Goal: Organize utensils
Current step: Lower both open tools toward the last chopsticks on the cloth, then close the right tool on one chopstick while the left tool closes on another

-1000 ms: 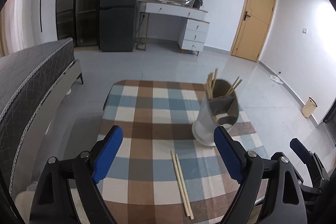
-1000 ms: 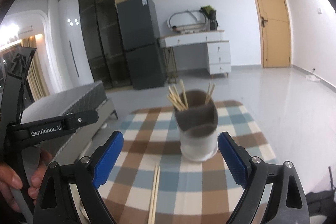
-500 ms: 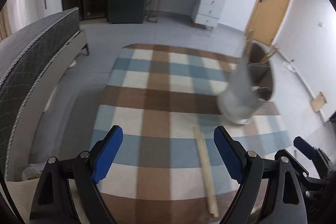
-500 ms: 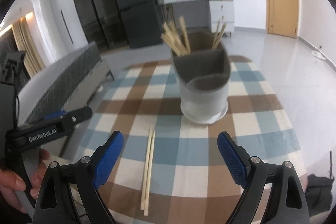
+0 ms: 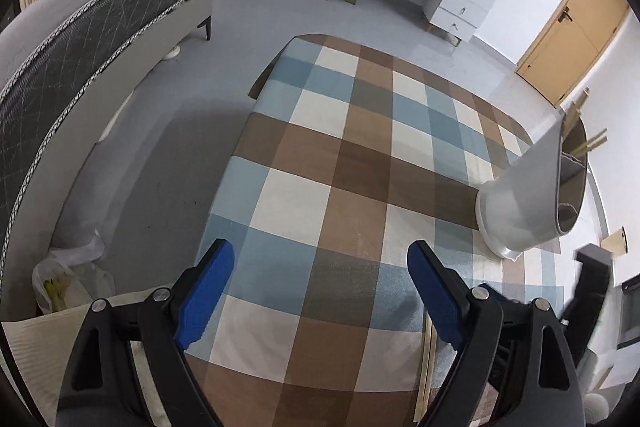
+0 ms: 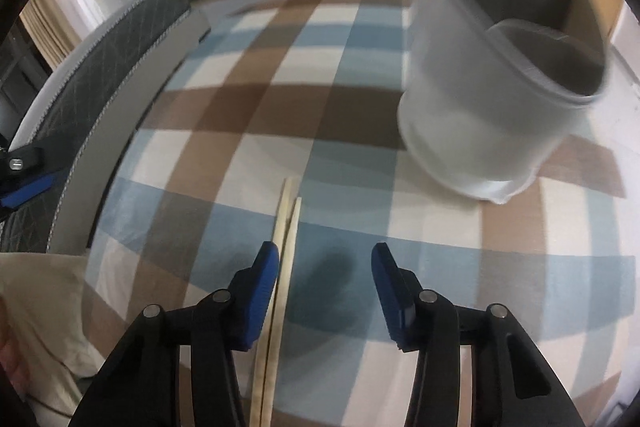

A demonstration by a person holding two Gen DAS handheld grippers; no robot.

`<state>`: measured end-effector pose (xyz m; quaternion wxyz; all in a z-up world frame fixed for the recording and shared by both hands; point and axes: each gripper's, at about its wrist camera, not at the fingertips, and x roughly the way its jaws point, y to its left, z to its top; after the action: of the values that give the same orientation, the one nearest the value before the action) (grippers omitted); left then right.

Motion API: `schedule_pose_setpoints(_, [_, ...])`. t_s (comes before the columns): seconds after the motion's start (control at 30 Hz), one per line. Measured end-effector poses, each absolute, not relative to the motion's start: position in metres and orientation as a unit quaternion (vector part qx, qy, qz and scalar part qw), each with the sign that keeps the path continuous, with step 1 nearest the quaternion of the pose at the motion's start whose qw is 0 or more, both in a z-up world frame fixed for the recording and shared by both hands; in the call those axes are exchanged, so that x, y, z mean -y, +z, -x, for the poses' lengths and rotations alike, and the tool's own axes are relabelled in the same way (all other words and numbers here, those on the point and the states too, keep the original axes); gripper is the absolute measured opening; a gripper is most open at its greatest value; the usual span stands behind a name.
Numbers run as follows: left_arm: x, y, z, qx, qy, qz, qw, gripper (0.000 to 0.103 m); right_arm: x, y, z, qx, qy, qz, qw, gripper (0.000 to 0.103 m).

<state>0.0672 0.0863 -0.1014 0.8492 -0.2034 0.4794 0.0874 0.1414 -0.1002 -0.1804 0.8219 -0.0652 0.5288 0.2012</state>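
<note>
While pair of chopsticks [image 6: 285, 227] lies on checked tablecloth [image 6: 248, 131] near white holder [image 6: 492, 99], right gripper [image 6: 324, 261], half open, jaws just closing, straddles them without contact. Left gripper [image 5: 320, 283] wide, empty. Step: pickup. Next: pinch pair, lift to holder.

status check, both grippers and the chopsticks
Right gripper closing beside loose chopsticks, not gripping. Left gripper open, empty. Holder clear, nothing blocking.

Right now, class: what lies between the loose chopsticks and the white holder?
Only bare checked tablecloth separates the chopsticks from the white holder, as the right wrist view shows.
</note>
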Motion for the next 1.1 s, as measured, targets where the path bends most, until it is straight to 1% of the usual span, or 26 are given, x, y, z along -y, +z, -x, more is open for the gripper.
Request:
schedule_pose_setpoints(0.1, [-0.088, -0.101, -0.069, -0.481, 0.091, 0.207, 0.847, 0.085, 0.092, -0.186, -0.144, -0.527, 0.213, 0.091, 0.818, 0.046])
schedule_pose_setpoints(0.13, [-0.089, -0.101, -0.069, -0.481, 0.09, 0.211, 0.846, 0.085, 0.09, -0.188, -0.145, -0.529, 0.212, 0.104, 0.815, 0.043])
schedule_pose_setpoints(0.17, [-0.09, -0.102, -0.071, -0.481, 0.089, 0.212, 0.846, 0.085, 0.089, -0.19, -0.146, -0.532, 0.209, 0.11, 0.813, 0.035])
schedule_pose_setpoints(0.33, [-0.094, -0.105, -0.071, -0.489, 0.09, 0.226, 0.837, 0.085, 0.094, -0.19, -0.144, -0.537, 0.199, 0.113, 0.812, 0.021])
schedule_pose_setpoints(0.67, [-0.1, -0.107, -0.071, -0.488, 0.101, 0.23, 0.836, 0.085, 0.065, -0.19, -0.148, -0.53, 0.196, 0.159, 0.809, 0.024])
schedule_pose_setpoints(0.7, [-0.101, -0.108, -0.071, -0.49, 0.105, 0.231, 0.834, 0.085, 0.063, -0.19, -0.148, -0.529, 0.198, 0.159, 0.81, 0.023])
schedule_pose_setpoints(0.73, [-0.104, -0.11, -0.071, -0.492, 0.11, 0.233, 0.831, 0.085, 0.059, -0.19, -0.149, -0.524, 0.2, 0.163, 0.812, 0.017])
schedule_pose_setpoints(0.77, [-0.106, -0.112, -0.071, -0.493, 0.116, 0.234, 0.83, 0.085, 0.056, -0.19, -0.149, -0.519, 0.206, 0.166, 0.813, 0.007])
schedule_pose_setpoints(0.8, [-0.107, -0.113, -0.071, -0.494, 0.121, 0.233, 0.829, 0.085, 0.054, -0.191, -0.15, -0.516, 0.212, 0.168, 0.813, 0.005])
schedule_pose_setpoints(0.97, [-0.107, -0.117, -0.072, -0.497, 0.13, 0.223, 0.829, 0.085, 0.064, -0.187, -0.153, -0.514, 0.224, 0.138, 0.817, 0.003])
schedule_pose_setpoints(1.1, [-0.099, -0.124, -0.075, -0.508, 0.125, 0.209, 0.826, 0.085, 0.095, -0.164, -0.148, -0.498, 0.23, 0.067, 0.833, 0.003])
